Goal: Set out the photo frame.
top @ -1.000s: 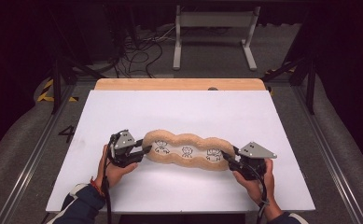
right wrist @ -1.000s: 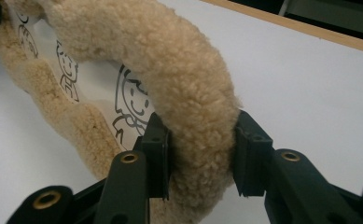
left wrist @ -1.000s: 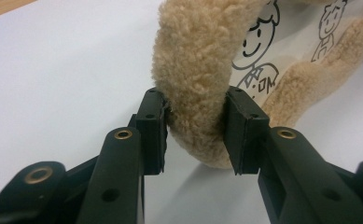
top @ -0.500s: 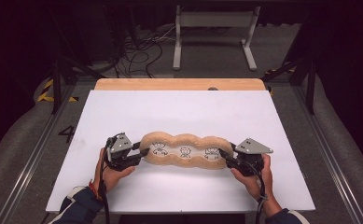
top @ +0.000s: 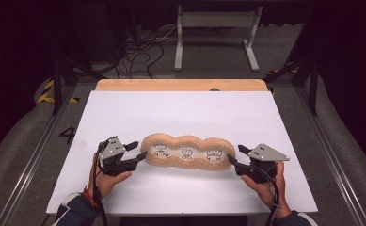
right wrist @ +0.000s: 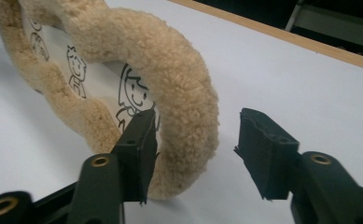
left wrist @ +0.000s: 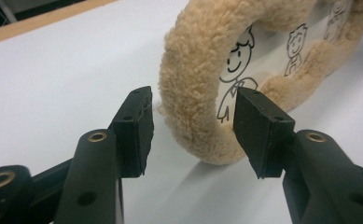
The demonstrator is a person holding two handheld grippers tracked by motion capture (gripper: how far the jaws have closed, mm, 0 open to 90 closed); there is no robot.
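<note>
Honestly, that fuzzy tan plush frame [top: 187, 153] with three cartoon figures drawn on its white middle panel looks light and squishy, lying flat near the front-middle of the white table [top: 124, 113], so I'd guess it'll flop or sag if lifted from one end. Both ends look like the spot to grab: the left hand-held gripper [left wrist: 193, 126] has its jaws spread apart straddling the left end's fleecy rim, not pinching it, and the right hand-held gripper [right wrist: 195, 142] sits likewise, spread wide around the right end's rim. Fleece should squash under the pads rather than slip, I reckon.
</note>
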